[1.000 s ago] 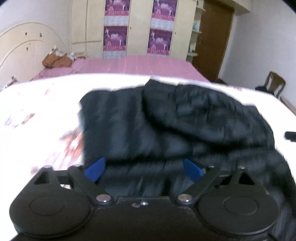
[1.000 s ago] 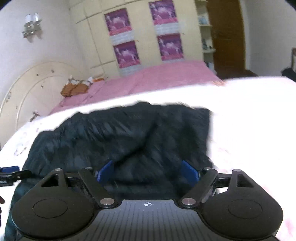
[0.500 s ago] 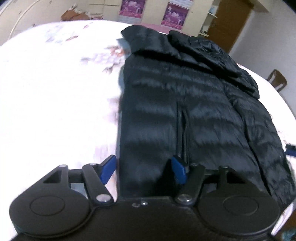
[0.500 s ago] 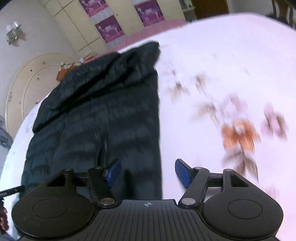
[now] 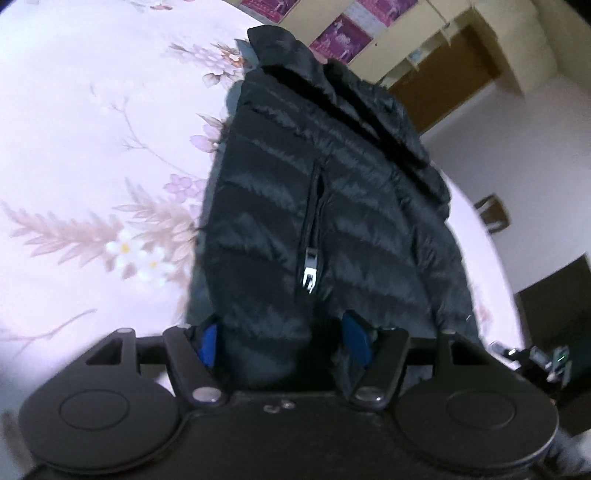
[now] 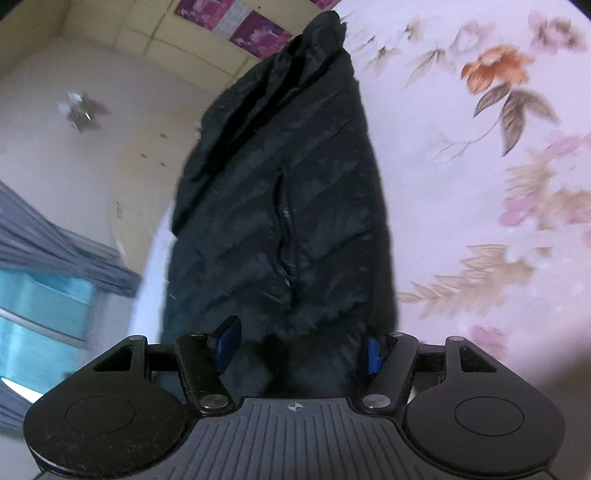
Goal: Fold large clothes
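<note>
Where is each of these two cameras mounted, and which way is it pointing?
Left wrist view: sits on the left gripper, looks forward and down along the black puffer jacket on the floral bedsheet; its blue fingertips flank the hem.
Right wrist view: sits on the right gripper, looks forward and down along the same jacket and sheet; its blue fingertips flank the hem.
Shared: jacket, bedsheet, purple posters.

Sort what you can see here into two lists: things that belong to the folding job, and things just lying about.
Belongs to the job:
black puffer jacket
left claw
right claw
floral bedsheet

Just lying about:
purple posters
wooden chair
wall lamp
</note>
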A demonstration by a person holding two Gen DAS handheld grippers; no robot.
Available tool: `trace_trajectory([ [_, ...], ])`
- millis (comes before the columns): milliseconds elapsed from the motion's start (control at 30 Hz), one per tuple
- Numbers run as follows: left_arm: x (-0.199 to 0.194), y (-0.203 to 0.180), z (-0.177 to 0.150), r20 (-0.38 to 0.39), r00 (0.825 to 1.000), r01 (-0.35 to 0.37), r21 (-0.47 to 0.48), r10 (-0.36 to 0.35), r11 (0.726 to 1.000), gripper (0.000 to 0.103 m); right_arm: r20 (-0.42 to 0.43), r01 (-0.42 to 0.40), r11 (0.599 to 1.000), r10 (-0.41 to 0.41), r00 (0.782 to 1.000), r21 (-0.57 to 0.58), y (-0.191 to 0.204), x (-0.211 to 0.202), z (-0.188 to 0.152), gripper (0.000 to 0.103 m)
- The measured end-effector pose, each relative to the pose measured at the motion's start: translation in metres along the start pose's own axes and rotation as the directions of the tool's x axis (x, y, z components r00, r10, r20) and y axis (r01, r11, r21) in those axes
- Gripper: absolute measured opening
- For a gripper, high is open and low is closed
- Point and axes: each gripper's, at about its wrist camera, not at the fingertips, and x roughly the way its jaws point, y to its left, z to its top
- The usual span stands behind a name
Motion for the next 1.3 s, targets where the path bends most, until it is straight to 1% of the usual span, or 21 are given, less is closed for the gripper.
trace_trajectory([
  [33, 0.002, -0.001, 0.002, 0.002, 1.000, 0.004, 0.002, -0.004, 1.000, 0.063, -0.003, -0.011, 1.000, 0.011, 1.000, 0.006, 0.000, 0.002, 0.002, 0.063],
  [67, 0.004, -0.005, 0.003, 0.002, 1.000, -0.007, 0.024, 0.007, 1.000, 0.061, -0.014, -0.007, 1.000, 0.007, 1.000, -0.006, 0.002, 0.007, 0.008, 0.056],
  [100, 0.007, -0.011, 0.003, 0.005, 0.999, -0.041, 0.061, 0.041, 0.997, 0.049, -0.040, 0.023, 0.999, -0.024, 0.999, -0.033, 0.005, 0.011, 0.009, 0.035],
  [133, 0.008, -0.015, 0.003, 0.004, 0.998, -0.061, 0.081, 0.061, 0.995, 0.029, -0.062, 0.050, 0.997, -0.054, 0.997, -0.052, 0.005, 0.013, 0.010, 0.015],
  [167, 0.006, -0.018, 0.003, 0.008, 0.999, -0.039, 0.075, 0.038, 0.996, 0.021, -0.073, 0.052, 0.996, -0.057, 0.996, -0.066, 0.007, 0.013, 0.011, 0.013],
  [200, 0.001, -0.019, 0.003, 0.033, 0.999, -0.027, 0.070, 0.024, 0.997, 0.015, -0.064, 0.044, 0.995, -0.049, 0.997, -0.084, 0.011, 0.010, 0.012, 0.010],
  [233, -0.006, -0.023, 0.002, 0.063, 0.998, -0.022, 0.067, 0.018, 0.998, 0.013, -0.044, 0.036, 0.994, -0.041, 0.998, -0.102, 0.018, 0.004, 0.014, 0.009],
  [333, -0.025, -0.035, 0.007, 0.139, 0.990, 0.003, 0.053, -0.010, 0.999, 0.010, 0.025, -0.019, 0.991, 0.023, 0.999, -0.136, 0.043, -0.018, 0.023, 0.009],
  [400, -0.035, -0.047, 0.021, 0.189, 0.981, 0.032, 0.066, -0.044, 0.997, 0.010, 0.059, -0.043, 0.980, 0.055, 0.997, -0.193, 0.066, -0.027, 0.036, 0.009],
  [533, -0.046, -0.073, 0.069, 0.288, 0.952, 0.075, 0.097, -0.100, 0.992, 0.010, 0.125, -0.068, 0.958, 0.107, 0.986, -0.279, 0.109, -0.030, 0.075, 0.009],
  [667, -0.043, -0.085, 0.124, 0.344, 0.928, 0.120, 0.084, -0.141, 0.989, 0.010, 0.186, -0.100, 0.950, 0.159, 0.970, -0.295, 0.139, -0.024, 0.122, 0.009],
  [767, -0.028, -0.092, 0.168, 0.369, 0.915, 0.146, 0.074, -0.163, 0.987, 0.010, 0.223, -0.113, 0.955, 0.177, 0.958, -0.272, 0.151, -0.007, 0.160, 0.009],
  [833, -0.014, -0.099, 0.197, 0.376, 0.913, 0.134, 0.089, -0.158, 0.987, 0.010, 0.240, -0.119, 0.961, 0.181, 0.954, -0.251, 0.156, 0.008, 0.187, 0.009],
  [900, 0.002, -0.102, 0.225, 0.375, 0.915, 0.123, 0.096, -0.151, 0.988, 0.010, 0.251, -0.114, 0.966, 0.173, 0.952, -0.231, 0.157, 0.022, 0.215, 0.009],
  [1000, 0.031, -0.095, 0.265, 0.363, 0.922, 0.113, 0.069, -0.131, 0.991, 0.010, 0.258, -0.111, 0.978, 0.155, 0.954, -0.177, 0.149, 0.045, 0.258, 0.009],
  [1067, 0.052, -0.090, 0.288, 0.347, 0.931, 0.101, 0.057, -0.115, 0.993, 0.010, 0.258, -0.100, 0.985, 0.134, 0.957, -0.141, 0.143, 0.061, 0.287, 0.009],
  [1167, 0.090, -0.081, 0.322, 0.305, 0.947, 0.092, 0.045, -0.101, 0.995, 0.010, 0.257, -0.085, 0.994, 0.099, 0.961, -0.064, 0.127, 0.090, 0.328, 0.009],
  [1200, 0.104, -0.078, 0.331, 0.299, 0.949, 0.085, 0.047, -0.096, 0.995, 0.013, 0.263, -0.078, 0.996, 0.089, 0.961, -0.052, 0.122, 0.101, 0.340, 0.010],
  [1233, 0.114, -0.074, 0.339, 0.300, 0.949, 0.088, 0.042, -0.097, 0.995, 0.022, 0.267, -0.056, 0.997, 0.069, 0.961, -0.055, 0.116, 0.109, 0.351, 0.012],
  [1267, 0.124, -0.066, 0.345, 0.297, 0.949, 0.106, 0.006, -0.103, 0.994, 0.029, 0.278, -0.016, 0.999, 0.023, 0.960, -0.029, 0.110, 0.117, 0.361, 0.030],
  [1300, 0.131, -0.055, 0.349, 0.297, 0.949, 0.126, -0.057, -0.104, 0.990, 0.046, 0.311, 0.016, 1.000, -0.020, 0.950, 0.015, 0.102, 0.122, 0.367, 0.067],
])
